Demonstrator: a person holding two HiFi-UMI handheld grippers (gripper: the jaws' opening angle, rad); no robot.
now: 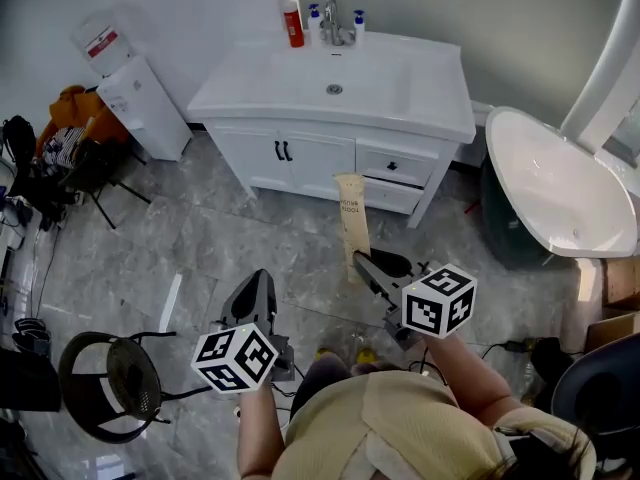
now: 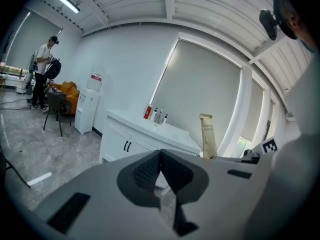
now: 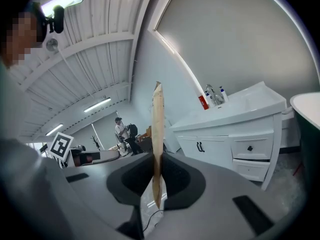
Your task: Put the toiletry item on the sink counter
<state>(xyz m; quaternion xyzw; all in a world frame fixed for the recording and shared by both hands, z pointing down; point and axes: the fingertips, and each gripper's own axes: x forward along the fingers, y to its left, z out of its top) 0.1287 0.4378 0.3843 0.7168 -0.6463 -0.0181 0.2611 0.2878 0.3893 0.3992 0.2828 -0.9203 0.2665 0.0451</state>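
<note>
From the head view: a flat tan toiletry pack [image 1: 351, 218] was recorded upright in the right gripper [image 1: 372, 265], well apart from the sink counter [image 1: 440, 103]; the left gripper [image 1: 256, 298] was noted alongside. Left gripper view: jaws were found together, nothing between. Right gripper view: jaws were clamped on the pack's lower end. Carrying was judged under way, placement not yet done.

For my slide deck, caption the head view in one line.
Right tool holds a beige packet upright before the white sink counter; left tool shut, empty.
</note>
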